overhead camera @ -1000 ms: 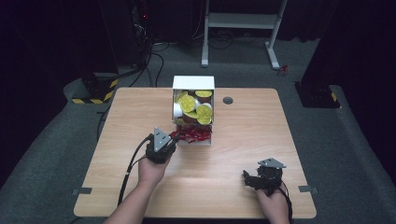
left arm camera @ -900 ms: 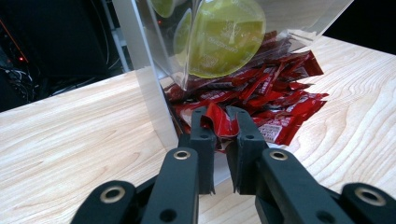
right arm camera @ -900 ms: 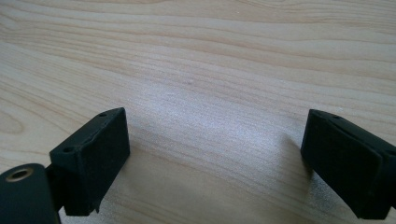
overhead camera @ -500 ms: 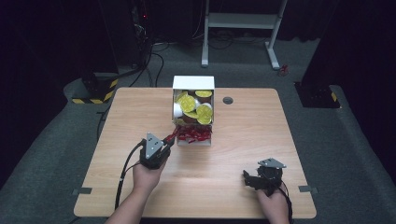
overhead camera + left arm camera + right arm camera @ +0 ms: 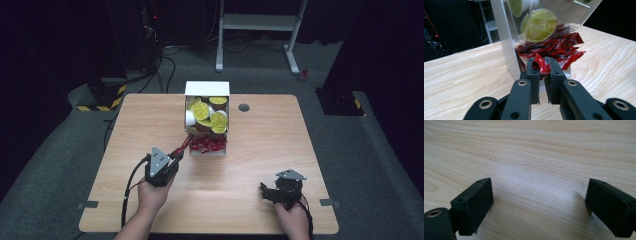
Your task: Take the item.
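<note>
The left gripper (image 5: 541,65) pinches one shiny red foil sachet (image 5: 541,64) tight between its jaws, just in front of the clear plastic dispenser box (image 5: 206,119) holding yellow-lidded pods and more sachets. This looks like the pull-out step; next, draw it clear. The right gripper (image 5: 537,206) rests wide open and empty, well away from the box.

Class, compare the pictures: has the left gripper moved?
Yes. The left gripper, shut on a red packet, has drawn back from the clear box toward the person.

High view overhead facing forward-down, gripper views close, sharing table (image 5: 260,165)
</note>
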A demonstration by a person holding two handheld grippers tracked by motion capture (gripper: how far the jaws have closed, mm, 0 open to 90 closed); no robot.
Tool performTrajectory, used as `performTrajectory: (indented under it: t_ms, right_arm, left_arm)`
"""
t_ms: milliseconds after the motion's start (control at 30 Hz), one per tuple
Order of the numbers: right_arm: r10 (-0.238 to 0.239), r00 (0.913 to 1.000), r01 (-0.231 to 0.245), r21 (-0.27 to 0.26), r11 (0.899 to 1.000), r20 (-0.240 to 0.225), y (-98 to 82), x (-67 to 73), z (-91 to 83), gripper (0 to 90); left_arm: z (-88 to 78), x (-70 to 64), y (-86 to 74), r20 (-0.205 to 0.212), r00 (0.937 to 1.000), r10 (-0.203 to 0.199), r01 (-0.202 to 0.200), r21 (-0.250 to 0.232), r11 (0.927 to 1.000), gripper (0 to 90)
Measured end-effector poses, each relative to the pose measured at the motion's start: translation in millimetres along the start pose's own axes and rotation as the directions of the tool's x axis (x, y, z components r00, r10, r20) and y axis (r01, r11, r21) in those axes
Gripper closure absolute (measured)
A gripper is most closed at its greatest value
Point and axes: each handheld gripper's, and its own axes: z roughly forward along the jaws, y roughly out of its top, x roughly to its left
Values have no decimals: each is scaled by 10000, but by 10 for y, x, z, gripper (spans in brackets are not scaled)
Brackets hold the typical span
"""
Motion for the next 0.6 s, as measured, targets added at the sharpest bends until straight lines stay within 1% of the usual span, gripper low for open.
performTrajectory:
  t_ms: [100,200,300,600]
  right_arm:
    - [1,10000,-1,1,10000,0,0,0,0,79]
    - [2,10000,-2,0,10000,-1,0,0,0,79]
    - [1,10000,-1,1,10000,0,0,0,0,79]
    - [1,10000,-1,2,10000,1,0,0,0,79]
  left_arm:
    - [-51,41,-12,18,9999,-143,143,-45,9999,826]
    - [-87,54,-15,26,9998,-187,188,-104,9998,826]
    - [-157,75,-12,145,9993,-331,334,-209,9992,826]
    - [-276,95,6,358,9983,-451,464,-380,9982,827]
